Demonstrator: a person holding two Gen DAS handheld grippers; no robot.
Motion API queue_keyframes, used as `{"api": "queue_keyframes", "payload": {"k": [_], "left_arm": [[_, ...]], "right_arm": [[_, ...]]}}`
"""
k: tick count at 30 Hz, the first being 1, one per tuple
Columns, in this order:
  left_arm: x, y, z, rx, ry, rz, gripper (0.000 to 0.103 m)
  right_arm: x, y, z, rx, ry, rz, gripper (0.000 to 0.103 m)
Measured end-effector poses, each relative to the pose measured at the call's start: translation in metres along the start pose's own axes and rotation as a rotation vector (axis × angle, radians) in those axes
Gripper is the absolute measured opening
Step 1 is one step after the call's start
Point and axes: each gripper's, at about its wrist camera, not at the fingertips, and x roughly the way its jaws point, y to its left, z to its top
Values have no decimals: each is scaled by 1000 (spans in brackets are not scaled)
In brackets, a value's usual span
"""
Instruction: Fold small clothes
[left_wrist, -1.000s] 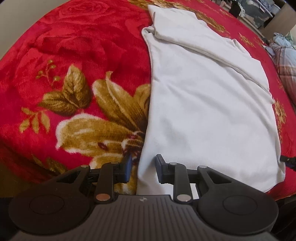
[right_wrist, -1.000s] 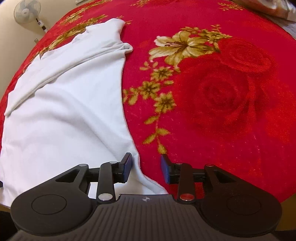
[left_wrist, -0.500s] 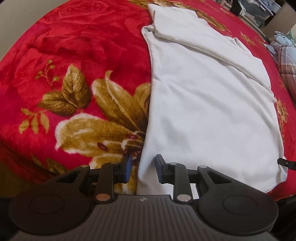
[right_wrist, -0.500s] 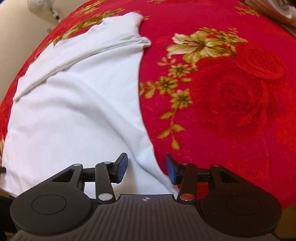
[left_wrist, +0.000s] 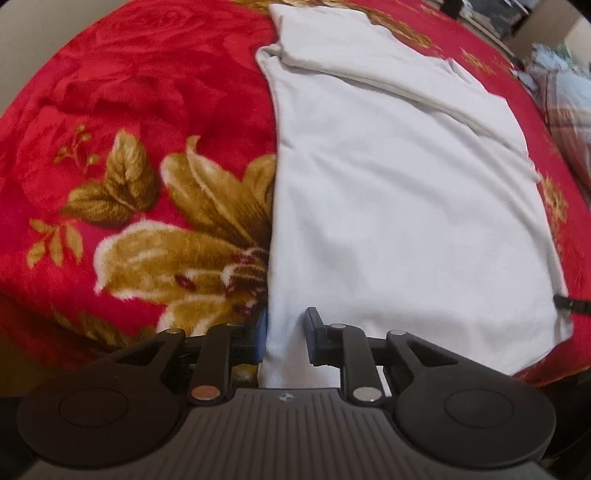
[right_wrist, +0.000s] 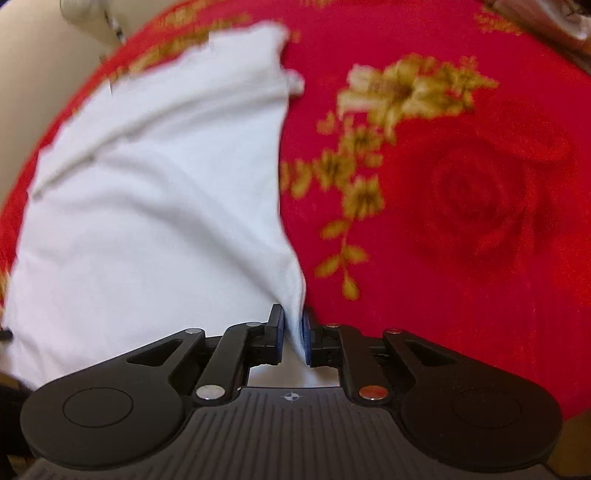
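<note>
Room: a bed covered by a red blanket (left_wrist: 140, 110) with gold flowers and darker red roses; a pale wall ran along the left edge of both views, and a blurred fan (right_wrist: 86, 11) stood in the far left corner of the right wrist view.
Beyond the bed: a heap of pale blue and plaid cloth (left_wrist: 565, 92) lay past the blanket's right edge in the left wrist view.
Garment: a white garment (left_wrist: 399, 206) lay spread flat on the blanket, its far end folded over into a band across its width, its near hem at the bed's front edge.
Left gripper (left_wrist: 284, 338): it pointed steeply down at the garment's near left corner. Its jaws had just been closing, and the corner of the cloth filled the gap between the two fingers (left_wrist: 314, 334). The left pad sat against the cloth's edge; whether both pads pressed it could not be told.
Right gripper (right_wrist: 291, 334): it also pointed steeply down, at the near right corner of the white garment (right_wrist: 155, 206). Its jaws had just been closing and stood almost together, the blue pads (right_wrist: 306, 332) pinching a gathered ridge of the white cloth that rose into them from the bed.
Sharpness: the right wrist view was smeared; the left wrist view was fairly sharp.
Far corner: the dark tip of the other gripper (left_wrist: 570, 304) showed at the garment's near right corner in the left wrist view.
</note>
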Motion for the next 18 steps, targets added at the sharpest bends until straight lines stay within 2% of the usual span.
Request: {"api": "queue_keyframes", "payload": {"k": [2, 4, 6, 10, 18], "left_arm": [[-1, -1, -1, 11, -6, 0, 20], [-3, 1, -1, 8, -18, -5, 5], [-9, -1, 0, 16, -45, -18, 5], [-32, -12, 3, 69, -136, -50, 4], [-114, -25, 6, 143, -358, -173, 3]], "right_arm": [[-1, 4, -2, -26, -10, -7, 12], [-4, 2, -3, -21, -20, 3, 11], [-7, 1, -3, -15, -38, 15, 5], [-30, -2, 1, 29, -128, 72, 4], [-107, -5, 19, 88, -326, 249, 3]]}}
